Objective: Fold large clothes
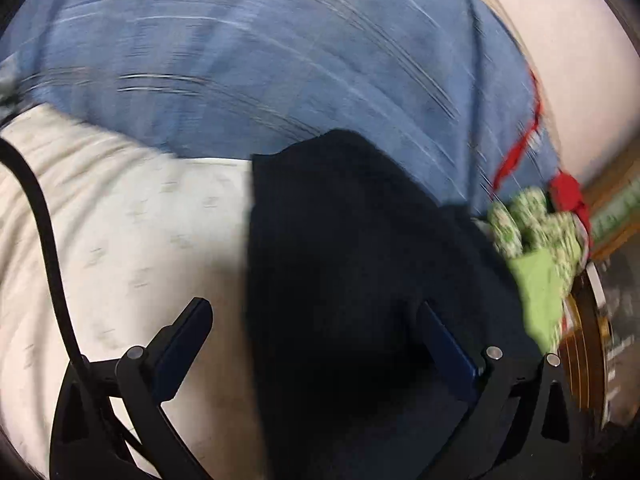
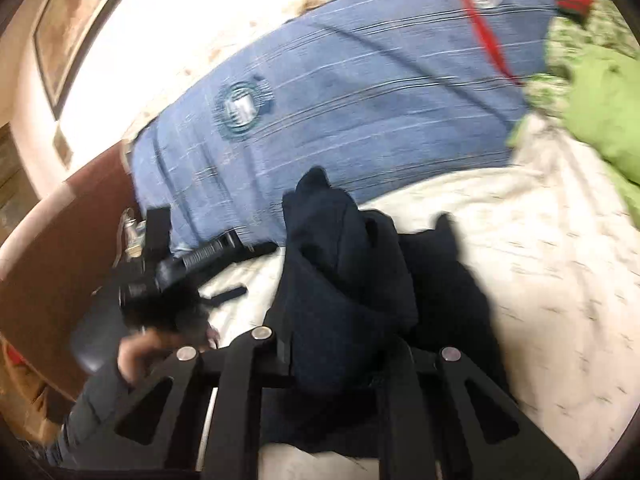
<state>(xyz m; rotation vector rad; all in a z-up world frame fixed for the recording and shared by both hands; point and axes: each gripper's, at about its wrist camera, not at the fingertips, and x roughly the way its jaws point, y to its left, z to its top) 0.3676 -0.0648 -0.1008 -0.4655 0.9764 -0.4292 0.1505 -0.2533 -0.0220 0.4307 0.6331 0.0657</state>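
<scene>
- Your left gripper (image 1: 316,344) stands wide open, its fingers either side of the dark garment (image 1: 352,264) but not pressing it; you look set to take an edge.
- Left of it lies white sheet (image 1: 132,232), bare room for folding.
- Your right gripper (image 2: 334,356) is pinched shut on a bunched fold of that garment, which rises just ahead of its fingers.
- Beyond both lies the blue blanket (image 2: 360,104); to their right, green cloth (image 2: 600,120).

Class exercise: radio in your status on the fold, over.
Right gripper shut on dark navy garment. Left gripper open, garment partly between fingers, ungripped. Green cloth bunched at bed edge, clear.
</scene>
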